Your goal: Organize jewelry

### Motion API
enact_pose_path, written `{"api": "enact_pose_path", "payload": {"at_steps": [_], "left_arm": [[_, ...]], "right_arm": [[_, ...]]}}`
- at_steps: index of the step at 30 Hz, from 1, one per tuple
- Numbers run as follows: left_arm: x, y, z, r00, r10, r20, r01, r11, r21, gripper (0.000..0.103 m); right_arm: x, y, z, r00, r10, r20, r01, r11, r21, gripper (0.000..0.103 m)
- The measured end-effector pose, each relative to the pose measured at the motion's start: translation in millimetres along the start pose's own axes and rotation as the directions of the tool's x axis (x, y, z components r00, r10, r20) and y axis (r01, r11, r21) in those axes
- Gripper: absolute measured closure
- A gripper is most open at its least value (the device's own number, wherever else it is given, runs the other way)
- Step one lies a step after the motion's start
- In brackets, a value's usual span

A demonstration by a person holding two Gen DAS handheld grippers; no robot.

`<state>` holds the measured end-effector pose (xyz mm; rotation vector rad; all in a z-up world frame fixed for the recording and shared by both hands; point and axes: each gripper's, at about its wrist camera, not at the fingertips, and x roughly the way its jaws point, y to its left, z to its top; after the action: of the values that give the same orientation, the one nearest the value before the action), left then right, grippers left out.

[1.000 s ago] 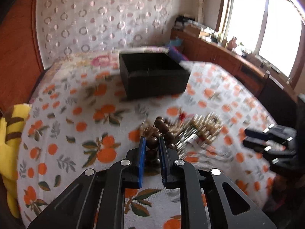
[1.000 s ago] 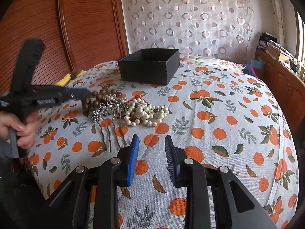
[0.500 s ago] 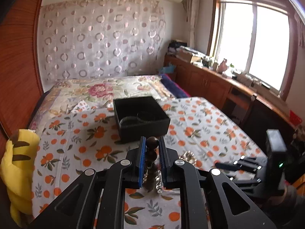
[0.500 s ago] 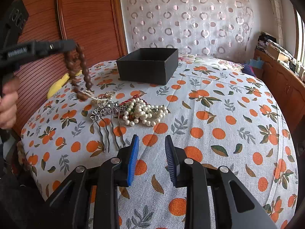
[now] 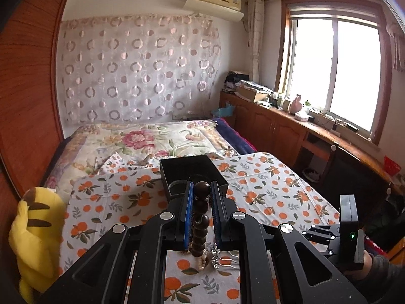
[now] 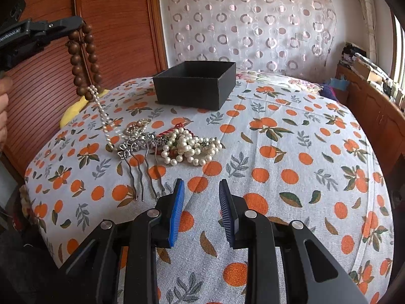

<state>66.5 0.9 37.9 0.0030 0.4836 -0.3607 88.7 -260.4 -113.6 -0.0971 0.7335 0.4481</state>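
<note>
Your left gripper (image 5: 201,197) pinches the limp wooden bead strand (image 6: 83,58) above the bedspread's (image 6: 278,152) left edge, snagging a pearl string (image 6: 101,109); your right gripper (image 6: 201,197) gapes empty—grip beads, not cord.

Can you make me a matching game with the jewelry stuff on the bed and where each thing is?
Things:
1. brown bead bracelet
2. black box
3. silver hair comb
4. white pearl necklace

Places:
A. piled on the orange-print bedspread, right of the comb
B. hanging from the left gripper
C. prongs pointing toward the open right gripper
D. open-topped, behind the pile

Pairs: 1-B, 2-D, 3-C, 4-A
</note>
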Motion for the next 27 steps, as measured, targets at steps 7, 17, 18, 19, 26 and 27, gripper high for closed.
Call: {"api": "enact_pose_path", "payload": {"at_steps": [7,17,18,19,26,27], "left_arm": [[-8,-1,4,1.0,-0.003,0.009,0.003,1.0,0.018,0.091],[-7,-2,9,1.0,-0.009,0.013,0.009,1.0,0.027,0.091],[-7,-2,10,1.0,-0.009,0.012,0.008,1.0,0.026,0.091],[-7,-1,10,1.0,-0.009,0.012,0.009,1.0,0.023,0.091],[-11,13,8,1.0,-0.011,0.018,0.011,1.0,-0.01,0.091],[-12,16,7,1.0,-0.012,0.018,0.012,1.0,-0.015,0.091]], "right_arm": [[-6,25,23,0.998,0.052,0.035,-0.05,0.997,-0.059,0.072],[15,82,69,0.967,0.253,0.036,-0.245,0.958,-0.152,0.051],[21,85,72,0.965,0.263,0.022,-0.256,0.954,-0.155,0.051],[26,89,74,0.964,0.264,0.013,-0.259,0.953,-0.156,0.051],[59,103,91,0.959,0.281,-0.043,-0.285,0.947,-0.152,0.065],[64,103,93,0.955,0.292,-0.05,-0.296,0.944,-0.146,0.069]]}}
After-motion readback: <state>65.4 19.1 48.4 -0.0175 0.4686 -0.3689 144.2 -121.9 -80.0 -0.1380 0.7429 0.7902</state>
